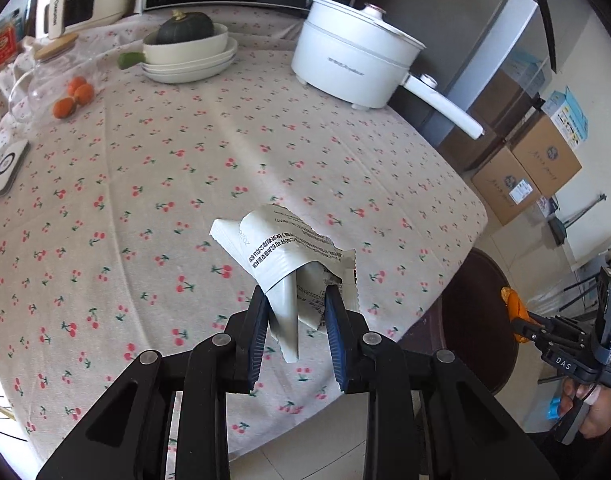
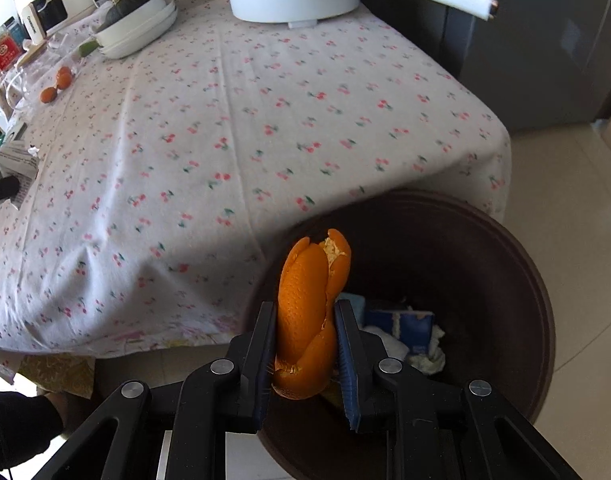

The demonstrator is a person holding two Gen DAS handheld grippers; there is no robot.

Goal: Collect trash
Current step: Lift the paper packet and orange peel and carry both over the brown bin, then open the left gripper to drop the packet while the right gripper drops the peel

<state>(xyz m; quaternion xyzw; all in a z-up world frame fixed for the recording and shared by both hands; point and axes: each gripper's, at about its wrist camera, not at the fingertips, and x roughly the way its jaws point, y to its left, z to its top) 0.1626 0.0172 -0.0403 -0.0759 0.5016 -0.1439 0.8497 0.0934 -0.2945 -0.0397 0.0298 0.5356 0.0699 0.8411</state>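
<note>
Left wrist view: left gripper (image 1: 296, 300) black with blue pads, jaws nearly together, clamped on crumpled white printed paper wrapper (image 1: 283, 252); wrapper sticks up and forward out of the pads, held in the air above the tablecloth
Table: cherry-print white tablecloth (image 1: 185, 152) covers it; wrapper is over the near right part, close to the table edge
Far left of table: clear glass jar with wooden lid (image 1: 45, 76), three small oranges (image 1: 73, 96) beside it
Back middle: dark green squash (image 1: 185, 28) in stacked white dishes (image 1: 189, 60)
Back right: white electric pot with long handle (image 1: 353, 64)
Right of table: dark brown round trash bin (image 1: 477, 320) on floor, partly hidden by table corner; cardboard boxes (image 1: 525, 172) further back
Far right edge: right gripper (image 1: 517, 320) seen side-on, orange peel in it, person's hand (image 1: 593, 408) on its grip
Right wrist view: right gripper (image 2: 305, 340) jaws narrowly apart, pinching upright curled orange peel (image 2: 309, 316)
Peel place: over the near rim of the brown bin (image 2: 525, 280), just off the table edge
Bin contents: blue and white paper scraps (image 2: 409, 332) at bottom
</note>
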